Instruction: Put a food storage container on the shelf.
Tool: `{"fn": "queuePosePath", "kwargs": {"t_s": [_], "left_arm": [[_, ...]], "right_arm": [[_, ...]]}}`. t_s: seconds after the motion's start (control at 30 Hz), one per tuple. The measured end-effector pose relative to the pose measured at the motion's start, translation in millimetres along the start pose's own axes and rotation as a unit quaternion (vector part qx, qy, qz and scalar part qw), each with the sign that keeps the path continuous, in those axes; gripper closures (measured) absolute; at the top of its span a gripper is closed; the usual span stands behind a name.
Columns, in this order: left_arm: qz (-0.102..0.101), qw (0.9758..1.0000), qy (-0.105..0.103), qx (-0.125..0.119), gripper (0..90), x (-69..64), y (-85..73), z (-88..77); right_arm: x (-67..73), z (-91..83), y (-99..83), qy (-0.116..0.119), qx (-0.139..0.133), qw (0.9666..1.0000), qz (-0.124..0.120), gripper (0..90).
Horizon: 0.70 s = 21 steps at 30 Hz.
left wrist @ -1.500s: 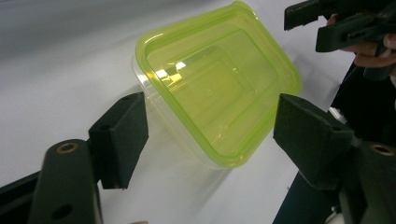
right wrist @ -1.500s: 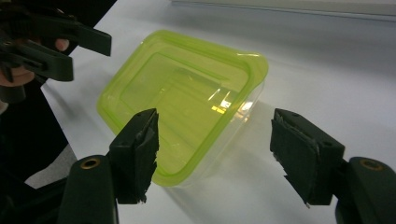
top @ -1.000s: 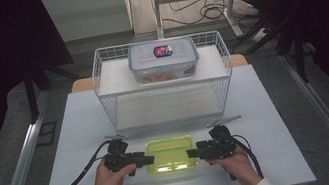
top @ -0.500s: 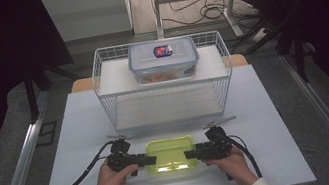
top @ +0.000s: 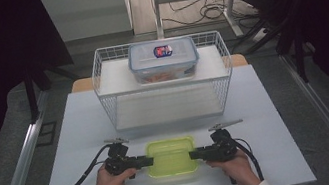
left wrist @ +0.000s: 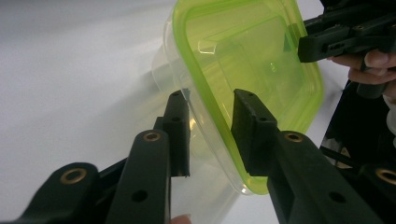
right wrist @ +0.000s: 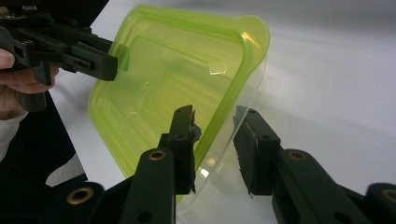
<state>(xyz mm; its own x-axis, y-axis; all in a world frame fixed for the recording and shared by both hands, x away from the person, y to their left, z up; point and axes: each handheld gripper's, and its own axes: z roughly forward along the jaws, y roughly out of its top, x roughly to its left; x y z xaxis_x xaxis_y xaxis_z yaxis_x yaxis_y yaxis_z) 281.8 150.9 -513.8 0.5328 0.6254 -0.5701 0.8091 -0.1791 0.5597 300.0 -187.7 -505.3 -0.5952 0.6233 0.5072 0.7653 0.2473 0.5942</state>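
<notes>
Green-lidded clear container (top: 171,157) sits at the near edge of the counter (top: 81,121), centred, between both tools. Left tool (top: 139,162) has been closing; its jaws straddle the container's left rim and wall, one outside the clear wall, one over the lid, a small gap visible on at least one side, so not yet pressing. Right tool (top: 194,155) likewise has been closing, straddling the right rim (right wrist: 219,116), a pad near the lid edge, contact unclear; I'd call it spread around the rim, not pinching.

Handling, judged: thin plastic, looks empty, so light; walls flex, lid edge stiffer. Smooth and glossy, so slippery under hard pads. Best hold is at the rim where lid lip meets wall, both short ends at once, as lined up now. Squeezing mid-wall would bow it.

Hard to tell: whether the lid is snapped on or just resting; the container's near wall is hidden behind the jaws in both gripper views. Second container with blue lid (top: 163,59) sits in the wire basket (top: 100,83) at the far edge; reddish contents, not identifiable. Basket's floor is part hidden.
</notes>
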Motion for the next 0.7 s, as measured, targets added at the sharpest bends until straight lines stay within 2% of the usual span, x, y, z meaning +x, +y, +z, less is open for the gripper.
{"fn": "queuePosePath", "kwargs": {"t_s": [0.17,0.23,0.33,0.47,0.67,0.7], "left_arm": [[0.006,0.9999,0.004,-0.009,72.0,-3.8,-2.9,-1.3],[0.012,0.9999,0.006,-0.009,72.4,-5.1,-4.4,-1.6],[0.016,0.9998,0.008,-0.008,72.6,-7.4,-6.3,-2.5],[0.023,0.9997,-0.003,-0.008,73.1,-9.9,-9.0,-4.3],[0.018,0.9997,-0.014,-0.012,75.6,-8.5,-10.2,-5.3],[0.022,0.9996,-0.013,-0.012,75.9,-8.2,-10.1,-5.6]], "right_arm": [[1.4,-3.3,-3.7,0.004,-0.008,1.0000,-0.003,69.8],[0.4,-6.2,-6.0,0.018,-0.016,0.9997,0.004,71.3],[1.9,-7.4,-6.5,0.016,-0.020,0.9997,-0.001,72.8],[0.4,-10.5,-6.5,0.018,-0.033,0.9993,0.002,76.3],[0.9,-13.2,-7.0,0.019,-0.035,0.9992,-0.003,77.9],[1.2,-13.5,-7.1,0.019,-0.035,0.9992,-0.004,78.0]]}}
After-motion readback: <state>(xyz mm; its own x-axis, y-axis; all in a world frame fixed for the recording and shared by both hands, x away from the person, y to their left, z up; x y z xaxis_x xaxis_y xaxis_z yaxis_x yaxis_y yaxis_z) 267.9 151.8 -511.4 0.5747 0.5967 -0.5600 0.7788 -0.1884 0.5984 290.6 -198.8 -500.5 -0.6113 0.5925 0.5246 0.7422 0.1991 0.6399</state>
